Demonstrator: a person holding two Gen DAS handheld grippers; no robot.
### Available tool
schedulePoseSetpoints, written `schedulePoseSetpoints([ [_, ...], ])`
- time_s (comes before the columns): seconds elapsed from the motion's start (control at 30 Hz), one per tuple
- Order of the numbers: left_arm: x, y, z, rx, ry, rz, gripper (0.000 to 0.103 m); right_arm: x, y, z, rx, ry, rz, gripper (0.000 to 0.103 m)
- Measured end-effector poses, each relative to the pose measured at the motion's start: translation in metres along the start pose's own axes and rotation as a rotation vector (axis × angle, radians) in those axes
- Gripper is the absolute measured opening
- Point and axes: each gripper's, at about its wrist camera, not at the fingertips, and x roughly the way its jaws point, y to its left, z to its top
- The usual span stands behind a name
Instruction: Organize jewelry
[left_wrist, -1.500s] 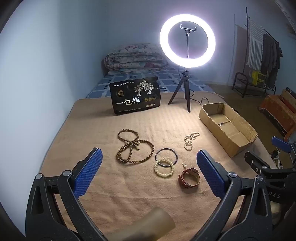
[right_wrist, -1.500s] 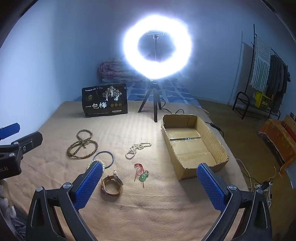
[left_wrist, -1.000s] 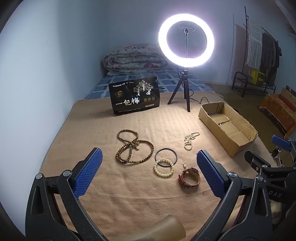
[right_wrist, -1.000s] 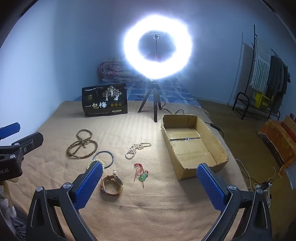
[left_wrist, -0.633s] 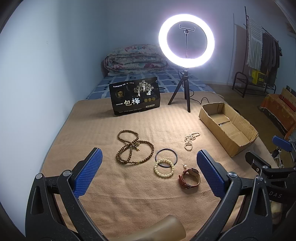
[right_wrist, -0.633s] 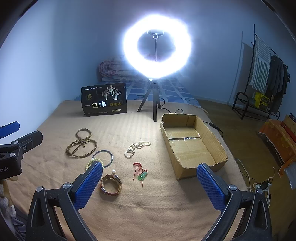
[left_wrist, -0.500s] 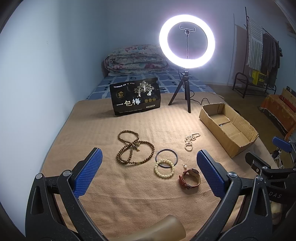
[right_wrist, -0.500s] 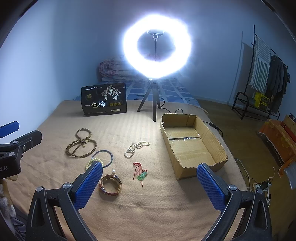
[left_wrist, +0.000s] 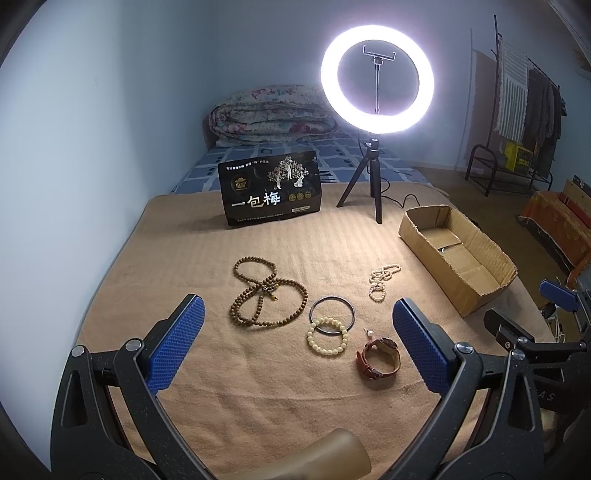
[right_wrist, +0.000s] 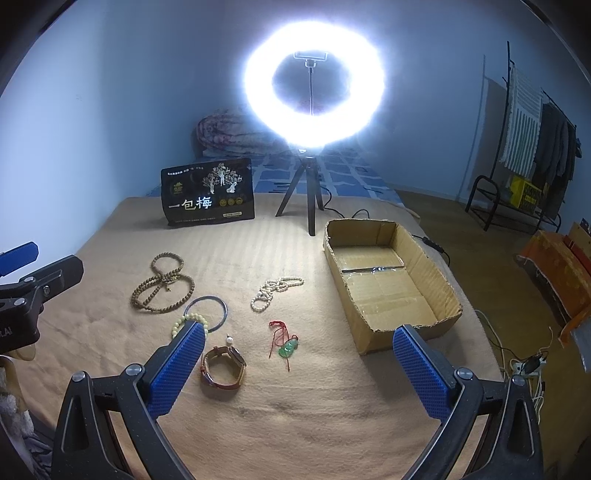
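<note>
Almost nothing has changed over the last second and a half: both views have only drifted slightly, and every piece of jewelry lies where it lay before, so the sorting has not yet begun. The left gripper (left_wrist: 295, 339) hangs above the tan blanket (left_wrist: 280, 406) with its jaws spread wide and nothing between them; the right gripper (right_wrist: 299, 365) is likewise wide open and empty. Just ahead of the left gripper, between its blue pads, lie the cream bead bracelet (left_wrist: 327, 337) overlapping the near edge of the dark bangle (left_wrist: 332, 311), and the brown leather watch (left_wrist: 379, 357) close to its right pad. Further ahead and to the left is the long brown bead necklace (left_wrist: 266, 294); ahead to the right, the small pearl strand (left_wrist: 382, 280). In front of the right gripper sits the green pendant on a red cord (right_wrist: 285, 344), with the watch (right_wrist: 222, 367) beside its left pad. The cardboard box (right_wrist: 391, 284), open and with no jewelry inside, stands ahead of the right gripper, toward its right. Judging by this, the box is the likely destination, and the watch or pendant are the nearest first picks.
</note>
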Motion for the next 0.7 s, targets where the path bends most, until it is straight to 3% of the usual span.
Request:
schedulePoseSetpoints([
  [0.7,0.018,-0.001,-0.004,-0.018,0.026,0.003,0.103,0.021,0.003,0.002,0.032,0.035,0.024,0.103],
])
